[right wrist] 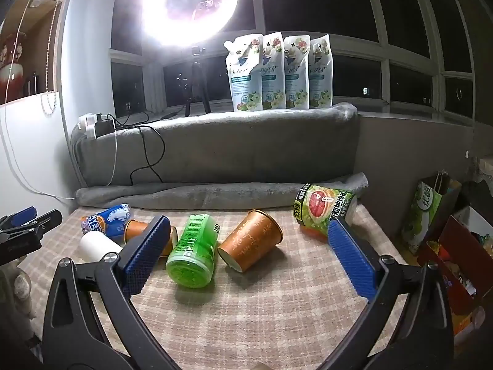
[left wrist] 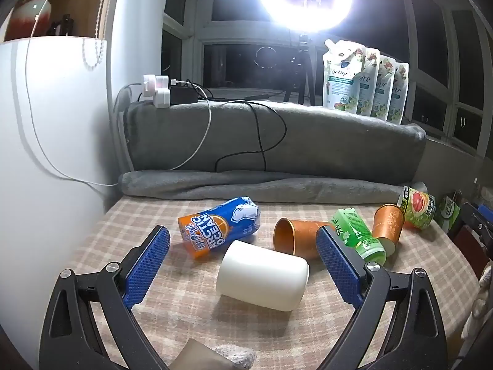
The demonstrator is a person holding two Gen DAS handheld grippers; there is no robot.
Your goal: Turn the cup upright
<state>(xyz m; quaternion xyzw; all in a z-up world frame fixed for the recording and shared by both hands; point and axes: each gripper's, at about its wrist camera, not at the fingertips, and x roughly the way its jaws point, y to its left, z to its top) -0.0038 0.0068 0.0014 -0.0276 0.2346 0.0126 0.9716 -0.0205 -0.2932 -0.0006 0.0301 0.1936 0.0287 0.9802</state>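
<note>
Several cups lie on their sides on the checked tablecloth (left wrist: 191, 314). A white cup (left wrist: 262, 275) lies between the fingers of my open left gripper (left wrist: 243, 240), a little ahead of the tips; it also shows in the right wrist view (right wrist: 97, 245). An orange cup (left wrist: 292, 240) lies behind it, mouth to the left. A second orange cup (right wrist: 250, 240) lies between the fingers of my open right gripper (right wrist: 249, 231), its base toward me; it also shows in the left wrist view (left wrist: 387, 227). Both grippers are empty.
A blue-orange can (left wrist: 220, 226), a green can (right wrist: 192, 251) and a grapefruit drink carton (right wrist: 323, 208) lie among the cups. A rolled grey blanket (left wrist: 262, 186) borders the far table edge. Pouches (right wrist: 277, 72) stand on the sill. Bags and boxes (right wrist: 446, 234) stand at right.
</note>
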